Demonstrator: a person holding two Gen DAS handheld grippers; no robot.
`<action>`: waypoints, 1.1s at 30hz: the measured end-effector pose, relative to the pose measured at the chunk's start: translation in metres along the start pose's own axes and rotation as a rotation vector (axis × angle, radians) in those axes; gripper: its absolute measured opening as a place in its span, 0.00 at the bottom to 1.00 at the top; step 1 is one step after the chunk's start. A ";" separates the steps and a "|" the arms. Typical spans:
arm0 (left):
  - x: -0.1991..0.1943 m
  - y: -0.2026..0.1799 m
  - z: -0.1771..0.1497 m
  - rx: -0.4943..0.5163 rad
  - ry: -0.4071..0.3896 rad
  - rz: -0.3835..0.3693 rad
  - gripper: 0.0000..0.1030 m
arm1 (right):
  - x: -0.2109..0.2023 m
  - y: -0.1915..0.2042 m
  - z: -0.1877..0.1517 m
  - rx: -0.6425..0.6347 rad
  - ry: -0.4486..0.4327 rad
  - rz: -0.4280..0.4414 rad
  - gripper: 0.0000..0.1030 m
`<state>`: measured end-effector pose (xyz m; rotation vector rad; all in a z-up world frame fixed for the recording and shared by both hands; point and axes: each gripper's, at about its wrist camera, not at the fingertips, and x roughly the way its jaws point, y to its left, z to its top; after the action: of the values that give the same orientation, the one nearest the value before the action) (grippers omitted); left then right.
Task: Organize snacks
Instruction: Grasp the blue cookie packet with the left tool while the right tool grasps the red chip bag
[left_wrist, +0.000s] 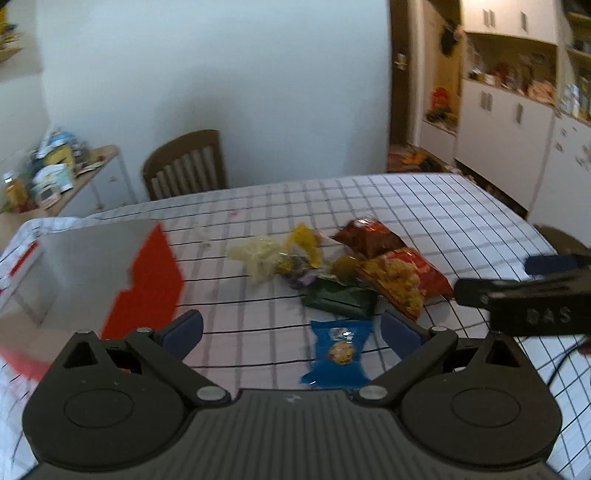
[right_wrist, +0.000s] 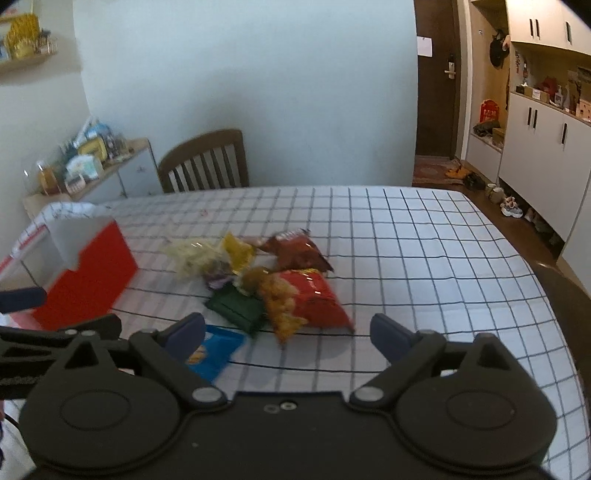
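A: Item one, the snacks. A loose heap is found near the middle of the checked table (right_wrist: 424, 236): a blue packet (left_wrist: 338, 352) nearest the front, a green packet (left_wrist: 338, 297) behind it, a red chip bag (right_wrist: 314, 295), a darker red bag (right_wrist: 297, 251), a yellow packet (right_wrist: 238, 249) and a pale clear bag (left_wrist: 256, 256). Several overlap or touch.

B: Item two, the container?

A: A red box (right_wrist: 86, 275) with its flap raised is set just to the left of the heap, apart from it. Nothing can be made out inside it.

B: Item three, the tools.

A: The left gripper (left_wrist: 291, 332) is held with its fingers spread wide; the blue packet is seen between them, but it is not pressed by either pad. The right gripper (right_wrist: 288, 330) is likewise wide open and empty, pointed at the red chip bag and the green packet.

B: Risks to be entered?

A: Two packets could be pinched at once, since the heap is overlapped. A puffed bag could be crushed or squeezed out sideways if it is clamped at its middle. The flat blue packet could be pushed along the cloth rather than lifted, and the cloth itself caught. The two grippers are kept close side by side, so a collision is possible. The box flap could be knocked during a drop.
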<state>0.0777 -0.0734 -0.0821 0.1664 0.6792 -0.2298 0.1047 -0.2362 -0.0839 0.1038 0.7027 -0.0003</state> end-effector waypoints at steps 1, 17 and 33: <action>0.009 -0.003 0.000 0.005 0.021 -0.017 0.98 | 0.007 -0.003 0.001 -0.005 0.010 0.000 0.92; 0.110 -0.029 -0.018 0.044 0.252 -0.061 0.54 | 0.117 -0.016 0.023 -0.106 0.165 0.040 0.82; 0.119 -0.030 -0.017 0.022 0.279 -0.071 0.35 | 0.125 -0.012 0.017 -0.107 0.197 0.062 0.63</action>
<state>0.1495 -0.1167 -0.1733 0.1975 0.9606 -0.2853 0.2106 -0.2452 -0.1532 0.0235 0.8949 0.1082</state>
